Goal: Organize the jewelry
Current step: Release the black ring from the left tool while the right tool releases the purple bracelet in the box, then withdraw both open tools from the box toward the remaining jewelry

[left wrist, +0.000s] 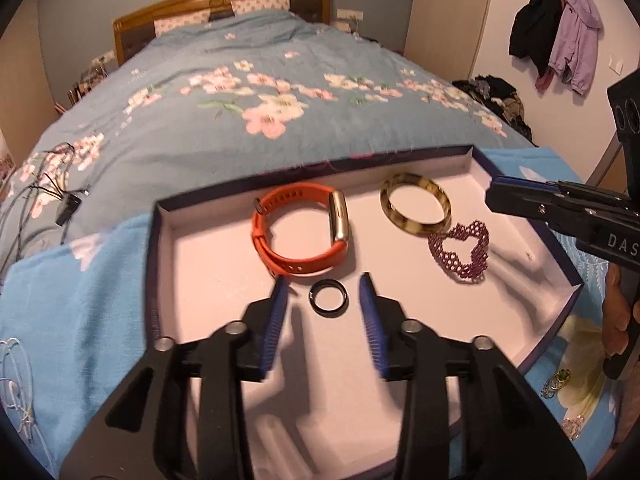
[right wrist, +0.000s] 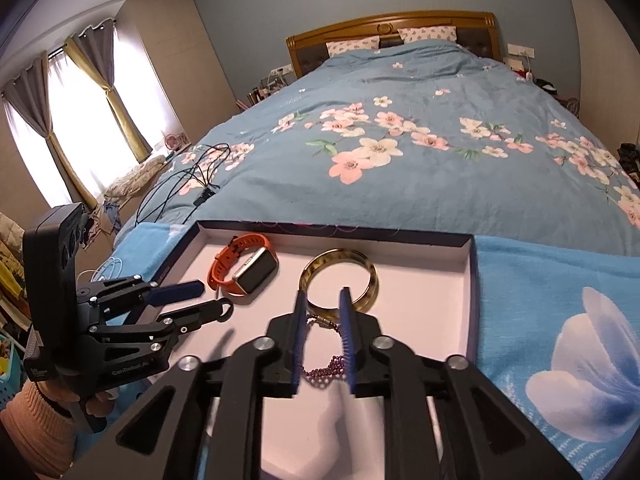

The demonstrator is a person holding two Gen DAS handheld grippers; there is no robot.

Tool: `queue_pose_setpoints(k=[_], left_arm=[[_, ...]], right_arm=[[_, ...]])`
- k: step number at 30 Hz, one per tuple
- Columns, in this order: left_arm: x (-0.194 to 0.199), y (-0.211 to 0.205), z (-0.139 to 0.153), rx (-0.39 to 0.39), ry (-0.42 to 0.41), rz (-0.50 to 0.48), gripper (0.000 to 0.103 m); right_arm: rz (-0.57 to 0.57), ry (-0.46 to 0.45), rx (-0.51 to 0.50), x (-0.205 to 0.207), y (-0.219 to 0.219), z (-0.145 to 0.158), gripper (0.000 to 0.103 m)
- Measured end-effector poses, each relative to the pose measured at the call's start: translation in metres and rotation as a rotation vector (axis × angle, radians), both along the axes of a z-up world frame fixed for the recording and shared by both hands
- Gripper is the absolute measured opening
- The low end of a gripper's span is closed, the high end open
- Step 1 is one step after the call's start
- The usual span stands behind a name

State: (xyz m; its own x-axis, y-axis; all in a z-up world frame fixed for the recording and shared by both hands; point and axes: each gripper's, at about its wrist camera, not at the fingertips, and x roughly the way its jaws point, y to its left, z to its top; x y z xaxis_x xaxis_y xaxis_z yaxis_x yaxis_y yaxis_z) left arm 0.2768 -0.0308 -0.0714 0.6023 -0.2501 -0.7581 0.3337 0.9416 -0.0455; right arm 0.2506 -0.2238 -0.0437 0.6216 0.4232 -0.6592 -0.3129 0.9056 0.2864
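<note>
Bedroom surroundings beyond the floral bedspread [right wrist: 420,152]

Black cables [right wrist: 188,176] are strewn on its left side; a wooden headboard [right wrist: 392,26] is seen at its far end, jackets [left wrist: 556,36] hung rightward.

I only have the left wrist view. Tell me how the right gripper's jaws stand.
Observer: The right gripper has its jaws apart, closed on nothing.
Operator: Report what shows between them.
Observer: The purple beaded bracelet, lying in the white tray.
Operator: Describe the watch face; I only see its edge.
Observer: The orange watch has a dark, blank screen.
</note>
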Motion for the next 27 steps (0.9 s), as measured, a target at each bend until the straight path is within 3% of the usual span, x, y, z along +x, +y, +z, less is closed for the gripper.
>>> queue_pose_setpoints(k=[5, 9, 17, 27], left_arm=[[-0.022, 0.008, 0.023, -0.001, -0.084, 0.004, 0.046], [-0.047, 0.016, 0.041, -0.029, -0.139, 0.001, 0.05], [-0.11, 0.029, 0.059, -0.051, -0.22, -0.021, 0.055], [-0.16, 0.033, 0.04, -0.063, -0.178, -0.072, 0.056]], right_arm=[[0.014, -0.037, 0.003, -0.019, -0.004, 0.013, 0.022], [0.033, -0.068, 0.009, -0.038, -0.008, 0.022, 0.029], [0.104, -0.111, -0.066, -0.096, -0.008, 0.026, 0.029], [0.098, -0.033, -0.109, -0.143, -0.015, -0.008, 0.029]])
